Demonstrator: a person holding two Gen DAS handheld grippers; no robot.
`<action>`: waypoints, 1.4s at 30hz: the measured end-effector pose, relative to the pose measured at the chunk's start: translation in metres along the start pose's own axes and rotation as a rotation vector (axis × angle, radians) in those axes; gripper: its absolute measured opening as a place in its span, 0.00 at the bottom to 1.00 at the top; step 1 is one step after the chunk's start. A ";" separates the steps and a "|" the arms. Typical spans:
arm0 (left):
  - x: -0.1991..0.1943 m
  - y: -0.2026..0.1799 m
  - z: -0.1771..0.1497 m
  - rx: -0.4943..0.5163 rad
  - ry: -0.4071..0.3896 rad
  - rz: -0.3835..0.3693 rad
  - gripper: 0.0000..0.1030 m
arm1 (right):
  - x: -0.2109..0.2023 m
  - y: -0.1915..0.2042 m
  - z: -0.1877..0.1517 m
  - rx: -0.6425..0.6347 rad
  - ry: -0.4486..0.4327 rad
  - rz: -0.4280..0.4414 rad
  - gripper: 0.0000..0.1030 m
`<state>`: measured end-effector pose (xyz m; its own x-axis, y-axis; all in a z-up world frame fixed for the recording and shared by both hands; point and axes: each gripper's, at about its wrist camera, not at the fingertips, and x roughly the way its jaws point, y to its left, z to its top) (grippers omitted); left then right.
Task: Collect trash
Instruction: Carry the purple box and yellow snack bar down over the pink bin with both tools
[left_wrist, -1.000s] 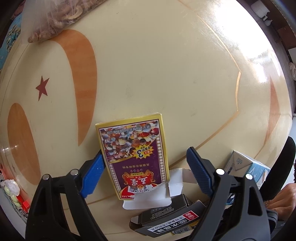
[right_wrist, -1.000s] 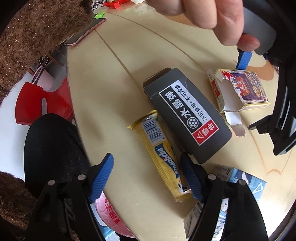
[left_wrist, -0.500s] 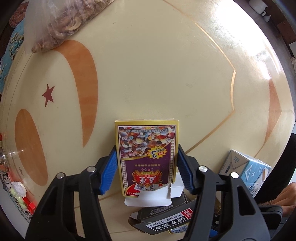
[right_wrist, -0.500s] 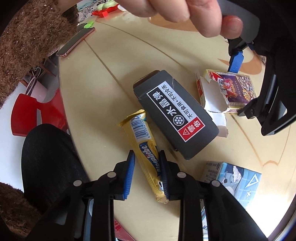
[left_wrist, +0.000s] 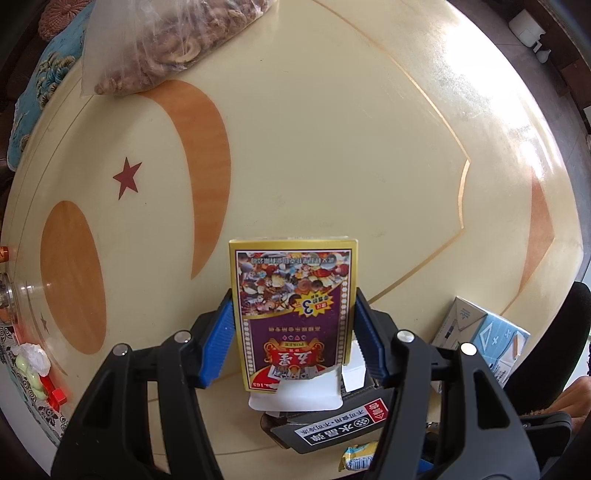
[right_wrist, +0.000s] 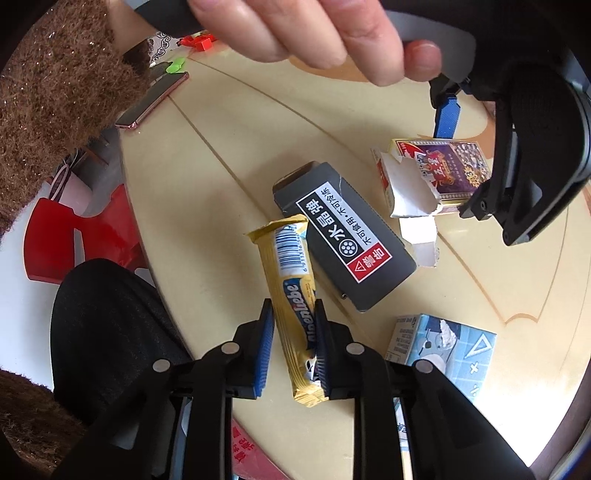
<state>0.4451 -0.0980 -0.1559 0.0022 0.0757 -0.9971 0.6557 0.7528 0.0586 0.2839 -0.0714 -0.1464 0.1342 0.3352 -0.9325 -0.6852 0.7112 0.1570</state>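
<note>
The left gripper (left_wrist: 293, 332) points straight down with its blue pads pressed on the two long sides of a yellow-edged playing-card box (left_wrist: 293, 314) — a medium-wide grip, the box filling the whole gap, its torn white flap hanging at the near end. From the right wrist view the same card box (right_wrist: 439, 173) shows under the left gripper's black frame, with the person's hand (right_wrist: 295, 33) wrapped round the handle above it. The right gripper (right_wrist: 293, 349) is closed narrow on a yellow candy wrapper (right_wrist: 295, 295), pads pinching its lower half while the barcode end sticks out ahead, overlapping the edge of a grey box (right_wrist: 343, 236) with a black-and-white label and red warning mark that lies flat on the table. A light-blue carton (right_wrist: 443, 347) rests on the table just right of the right gripper, well apart from the grey box. The table (left_wrist: 332, 147) is round and cream-coloured with orange inlaid shapes, a dark red star (left_wrist: 127, 177) and thin gold lines — glare whitens its far right side. A clear bag of brown snacks (left_wrist: 173, 44) lies at the far edge. A pink-rimmed phone (right_wrist: 155, 99) sits at the rim near a fuzzy brown sleeve (right_wrist: 55, 110), and a red stool (right_wrist: 74, 236) stands on the floor beside the table.
</note>
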 end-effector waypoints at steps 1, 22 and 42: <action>-0.003 0.001 0.001 -0.003 -0.001 0.000 0.58 | -0.003 0.000 0.000 0.002 -0.003 -0.001 0.21; -0.117 -0.008 -0.062 -0.053 -0.097 0.067 0.58 | -0.131 0.025 -0.045 0.076 -0.158 -0.134 0.21; -0.174 -0.101 -0.199 -0.009 -0.183 0.091 0.58 | -0.191 0.102 -0.147 0.154 -0.195 -0.210 0.21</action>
<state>0.2284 -0.0573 0.0208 0.1990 0.0244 -0.9797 0.6400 0.7538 0.1488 0.0829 -0.1537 0.0000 0.4058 0.2726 -0.8724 -0.5136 0.8575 0.0291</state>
